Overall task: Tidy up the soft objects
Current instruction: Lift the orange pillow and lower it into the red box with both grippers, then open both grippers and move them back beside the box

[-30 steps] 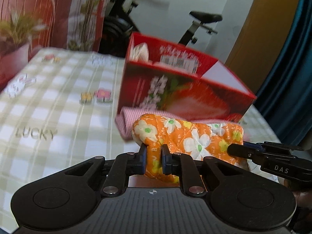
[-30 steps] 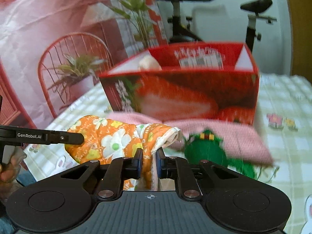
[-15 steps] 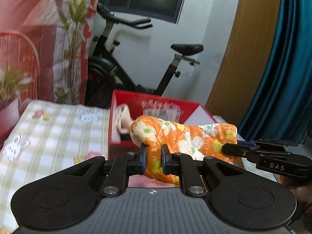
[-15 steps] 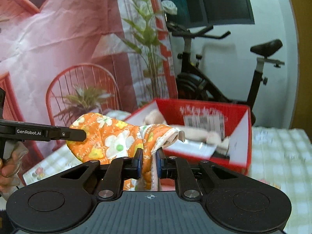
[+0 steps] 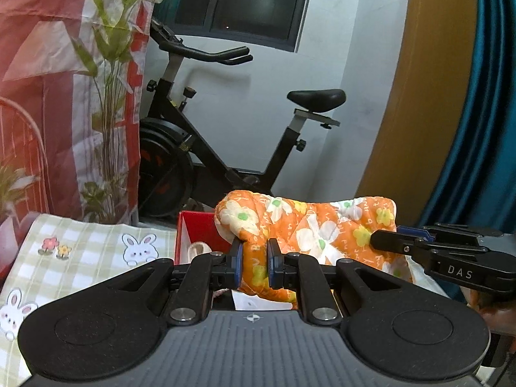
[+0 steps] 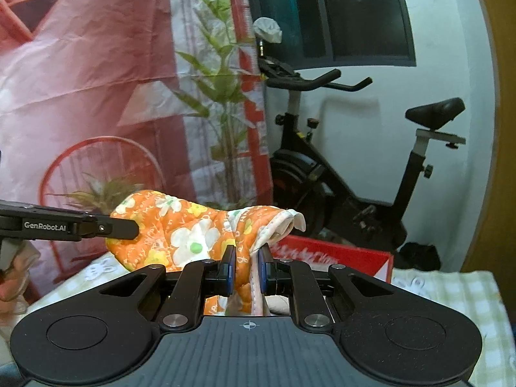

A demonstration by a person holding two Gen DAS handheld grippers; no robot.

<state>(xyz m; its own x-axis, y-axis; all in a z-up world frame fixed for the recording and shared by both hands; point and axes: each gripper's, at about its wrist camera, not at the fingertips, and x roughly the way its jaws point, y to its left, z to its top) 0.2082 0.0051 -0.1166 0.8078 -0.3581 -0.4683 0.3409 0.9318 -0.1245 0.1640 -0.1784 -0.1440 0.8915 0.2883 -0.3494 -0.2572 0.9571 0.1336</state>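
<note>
You've got the orange floral mitt point(image 5: 309, 225) pinched in both grippers: left gripper point(image 5: 253, 266) clamped on its rounded end, right gripper point(image 6: 246, 269) clamped on its cuff. It hangs in the air above the red box point(image 6: 338, 258), checked tablecloth point(image 5: 80, 251) below.

Quilted cloth mitt point(image 5: 309, 225); matt plastic gripper point(image 5: 252, 266).
</note>
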